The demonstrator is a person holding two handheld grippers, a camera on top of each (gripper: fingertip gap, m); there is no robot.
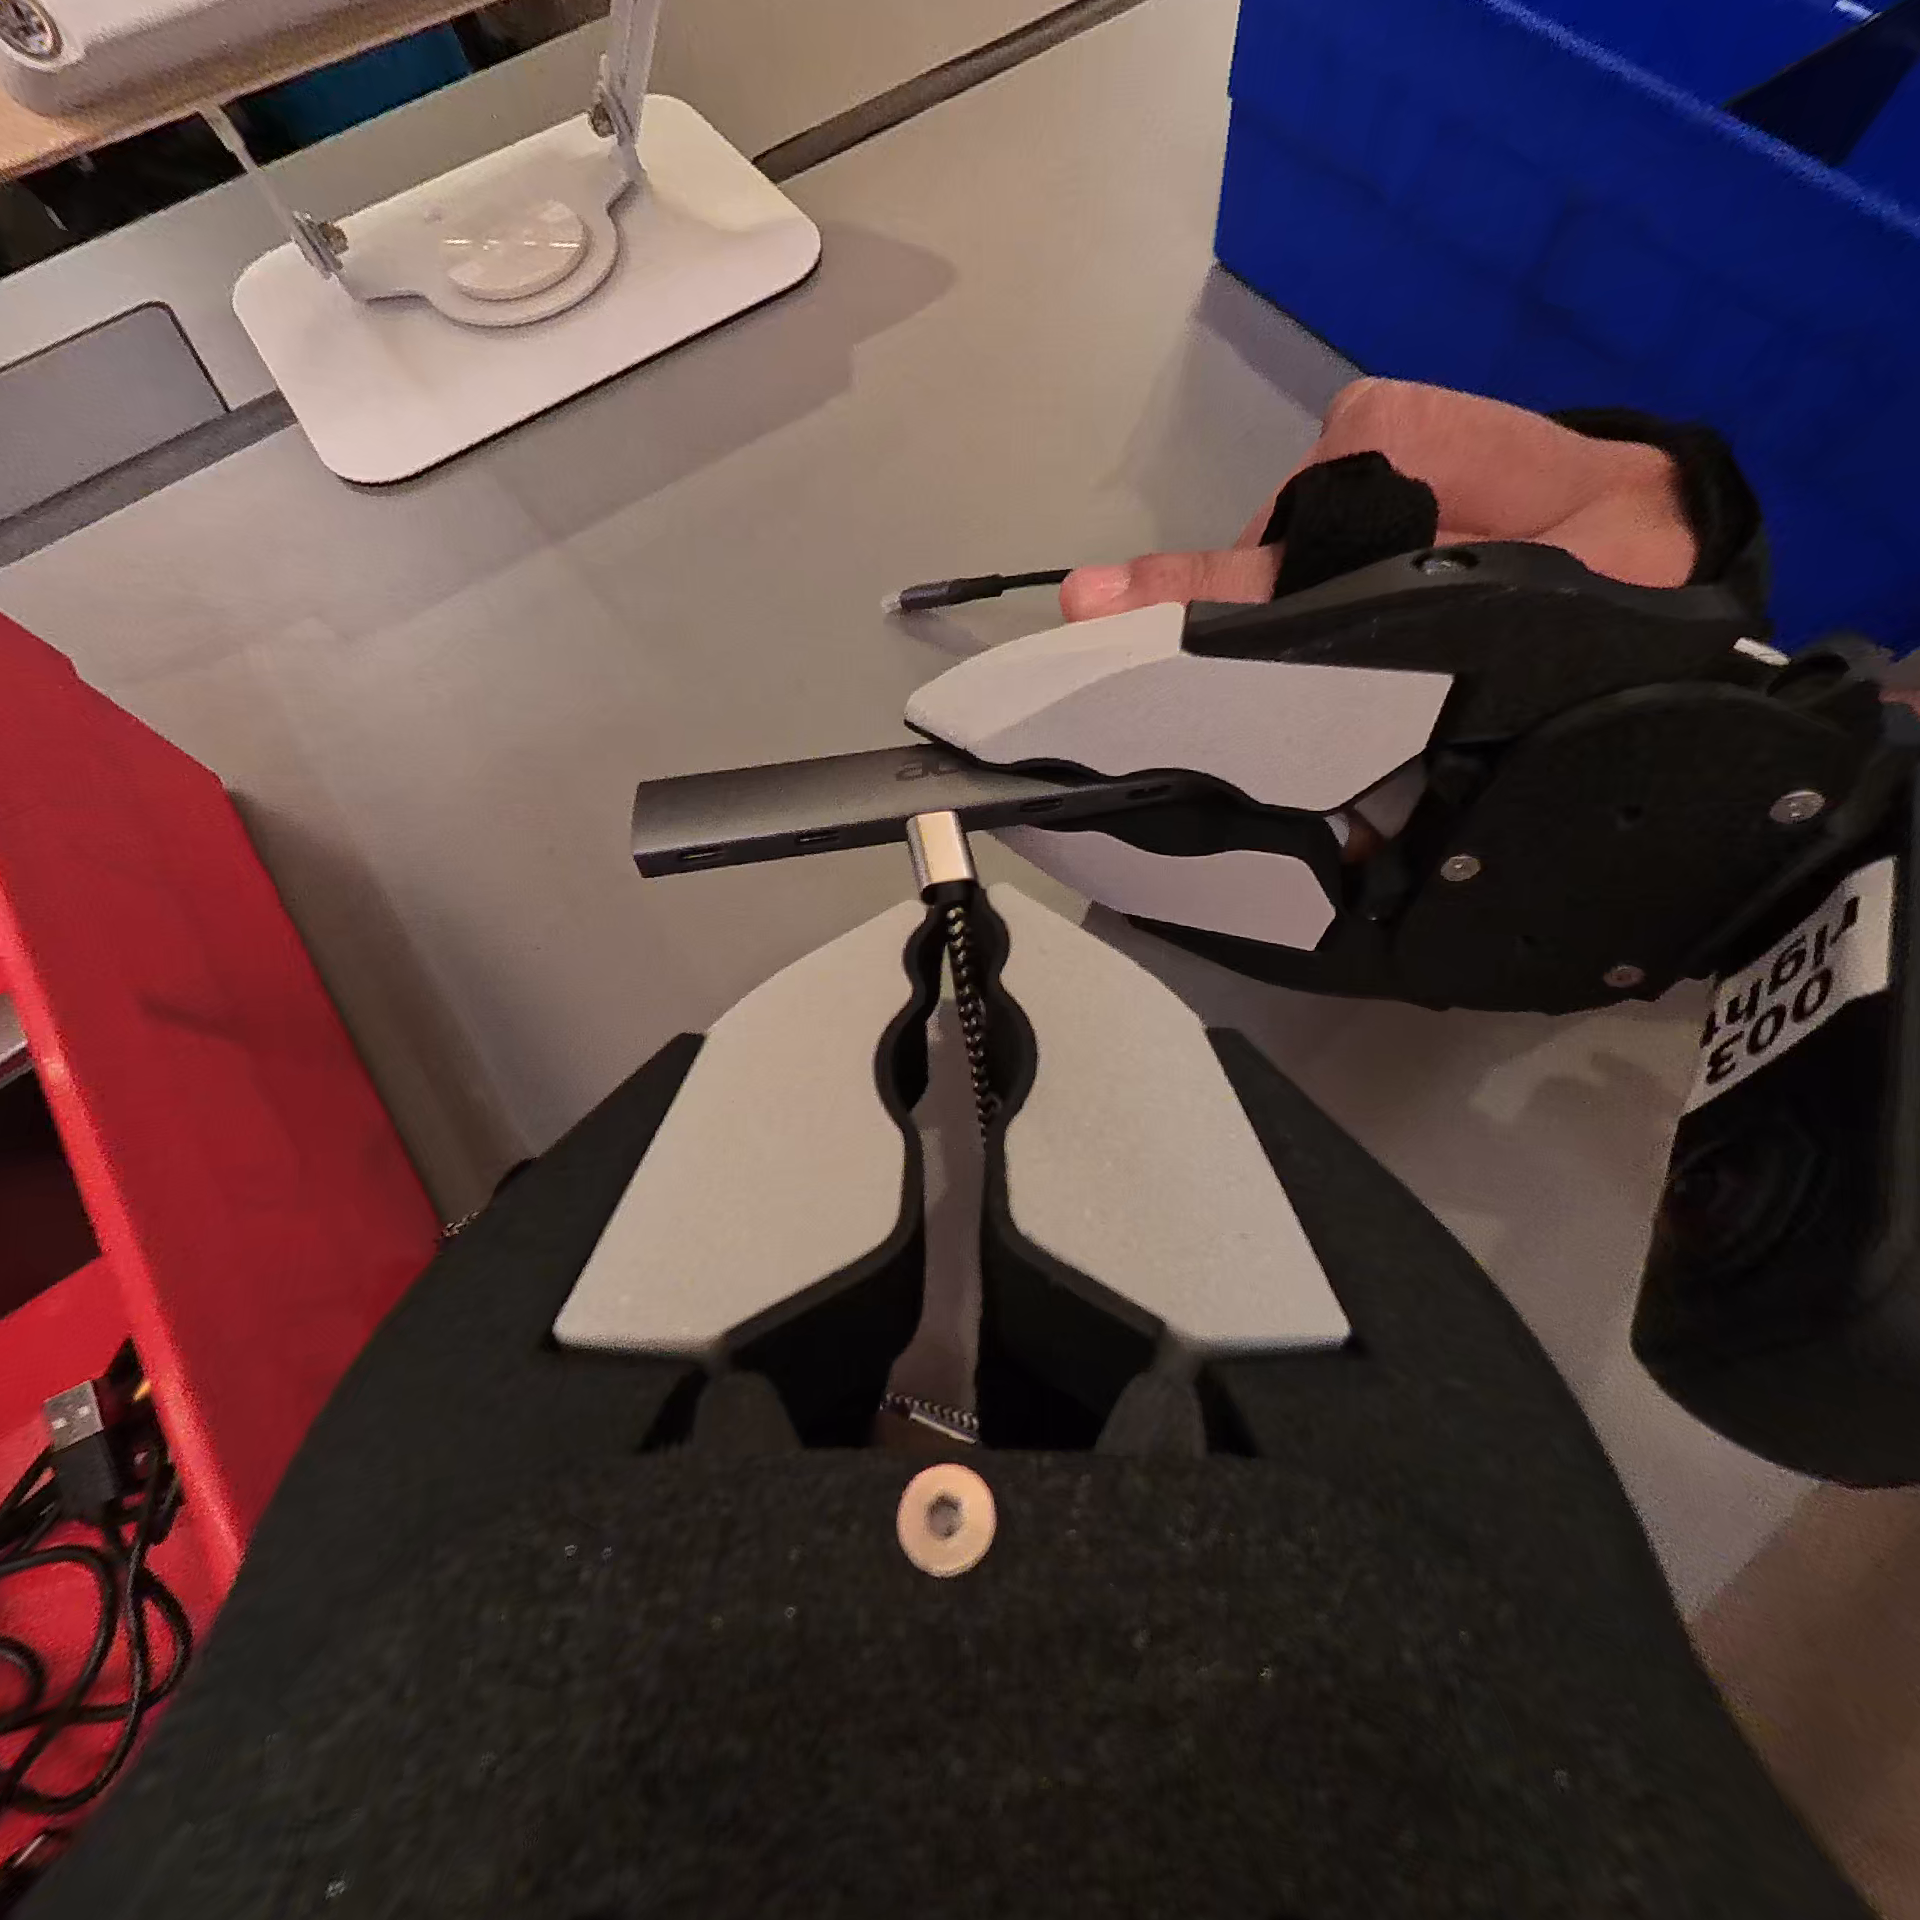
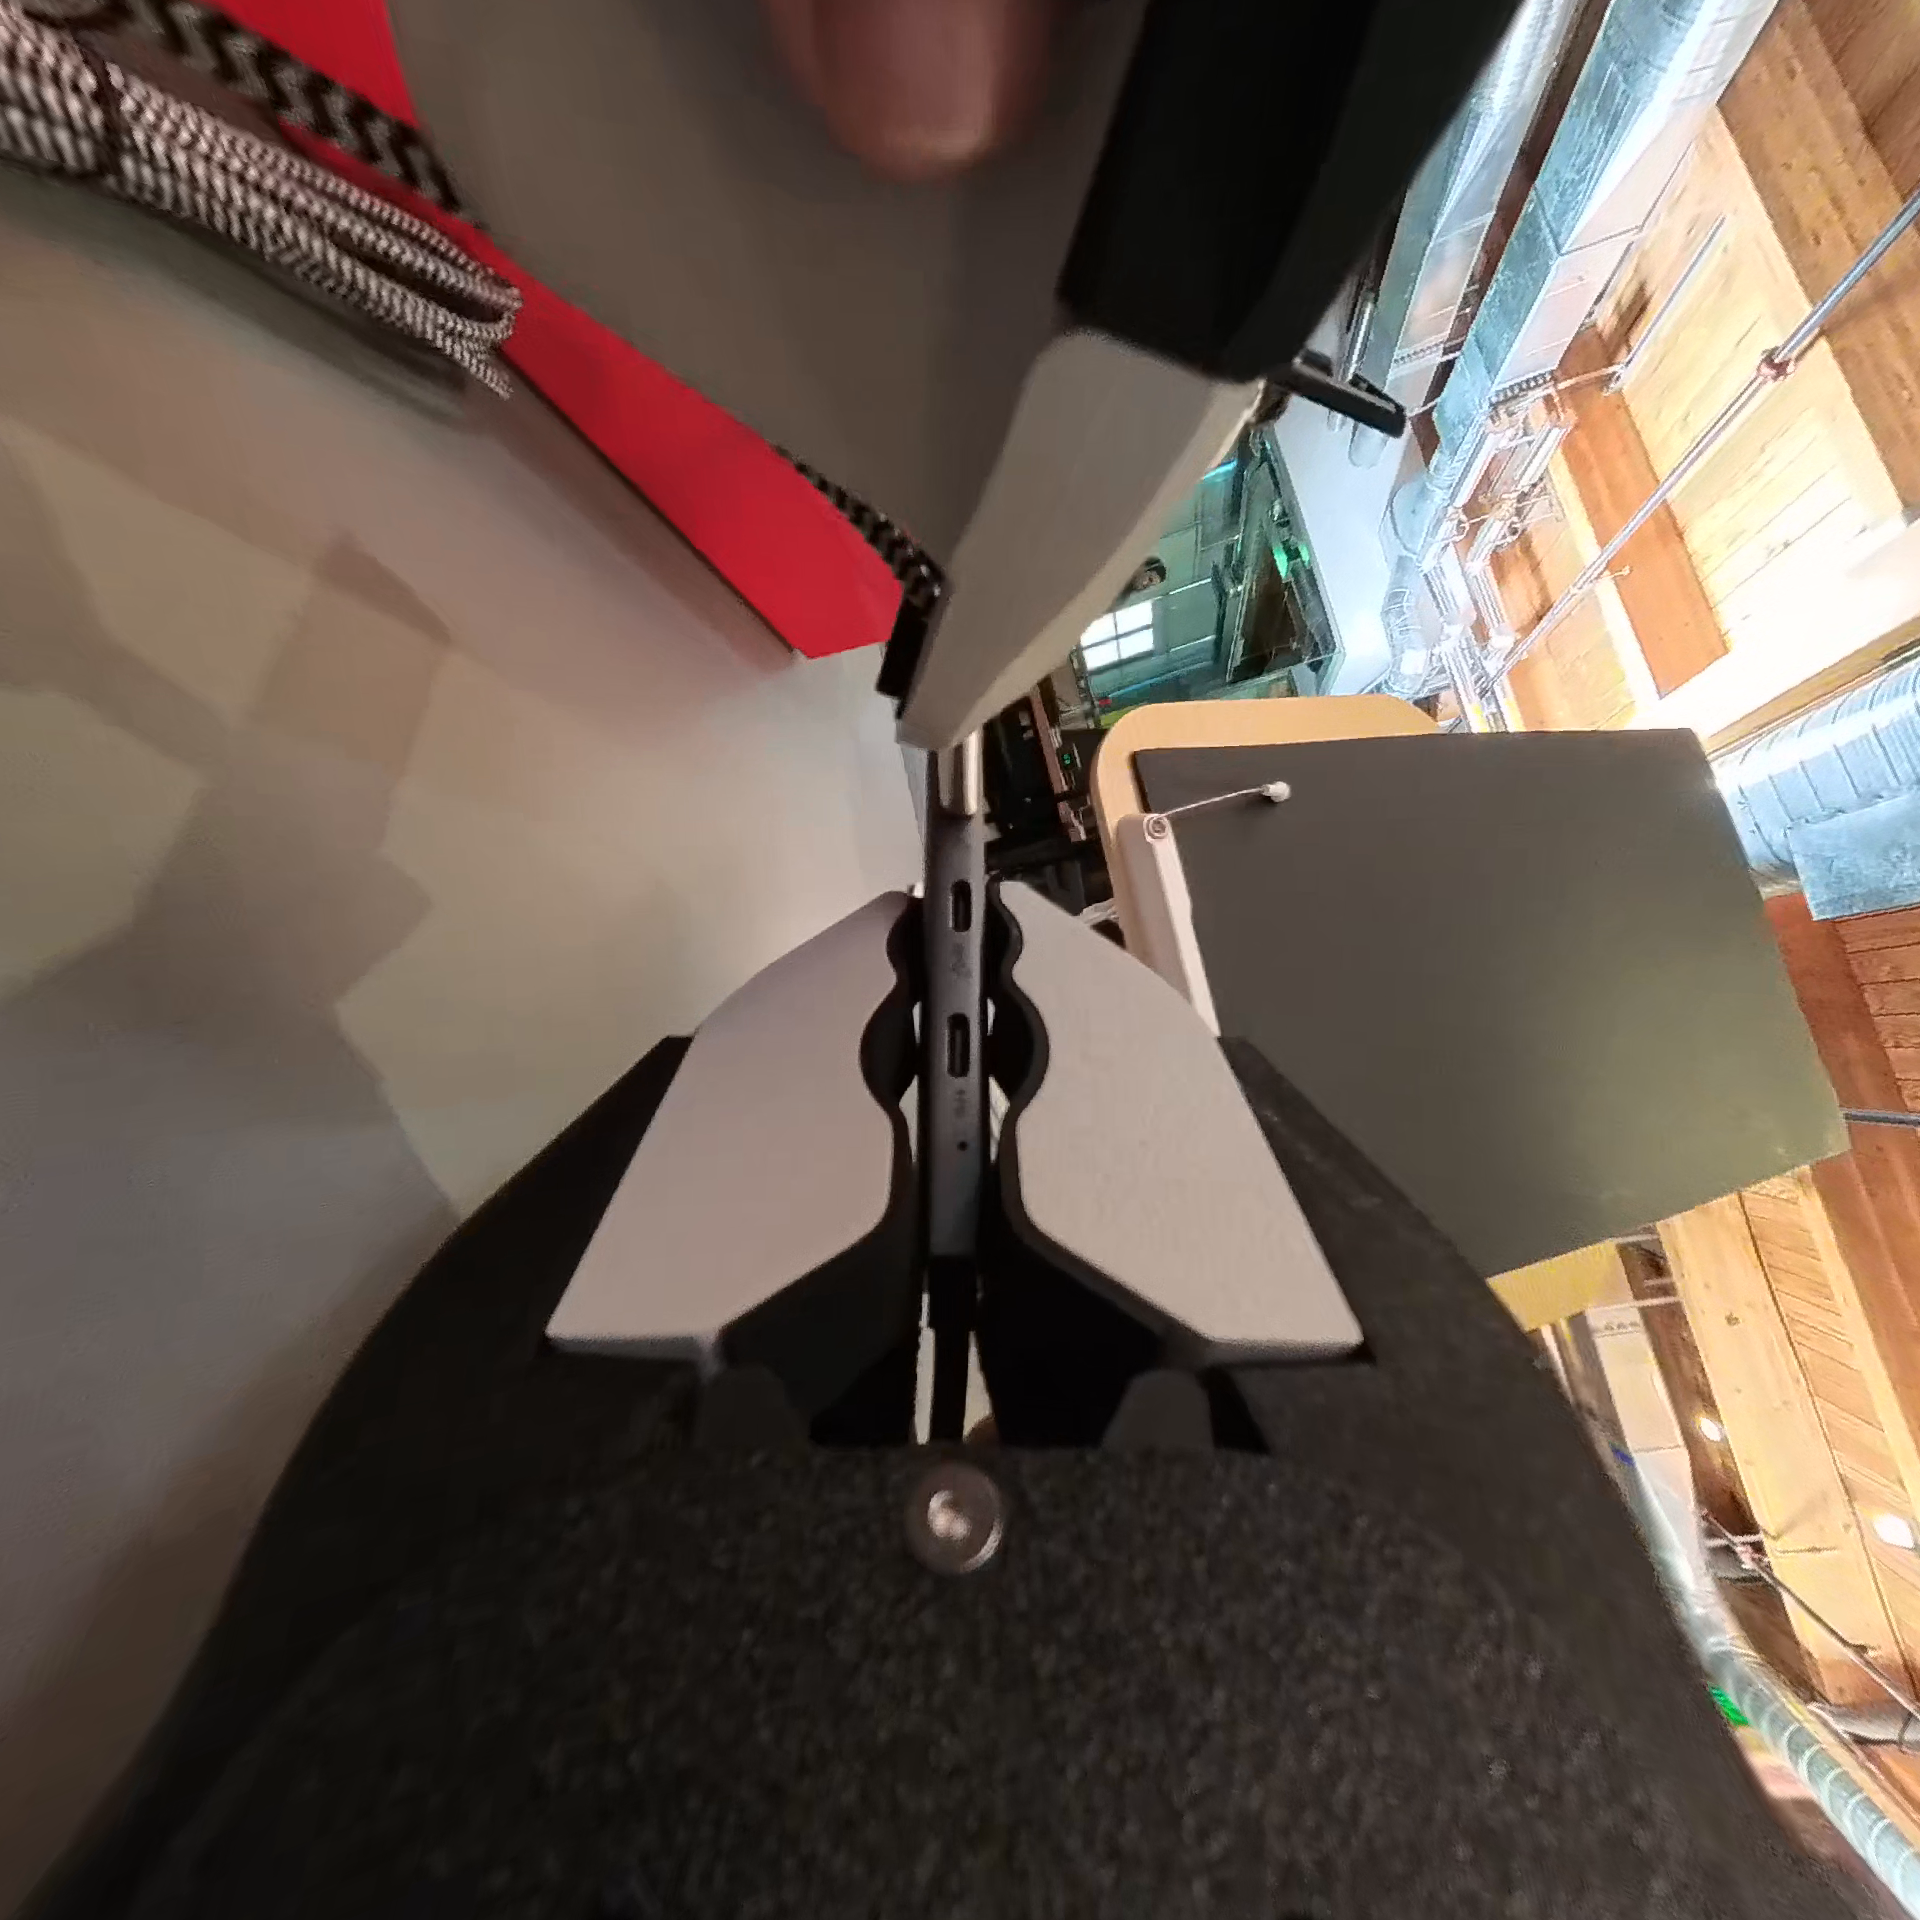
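Red bin (image 1: 156,935) at far left of the hub, black cables (image 1: 73,1558) spilling from its lower opening. White stand base (image 1: 520,301) behind the hub, on the grey surface (image 1: 623,623). Nearer, left claw (image 1: 954,914) pinched shut on a braided cable (image 1: 966,997) just behind its silver plug (image 1: 938,847) — plug tip meeting the near long edge of the hub, seating depth not discernible. Slim grey hub (image 1: 790,821) held clear above the surface, long axis running left to right, square across the line of the left claw. Right of the plug, right claw (image 1: 1049,774) clamped on the hub's right end, flat faces between the pads; a bare finger (image 1: 1122,582) above it. Hub's own thin cord (image 1: 987,592) trailing behind. Blue bin (image 1: 1558,229) beyond, far right. From the right wrist — hub edge-on with its ports showing, wooden ceiling and pipework past a dark panel (image 2: 1455,987).
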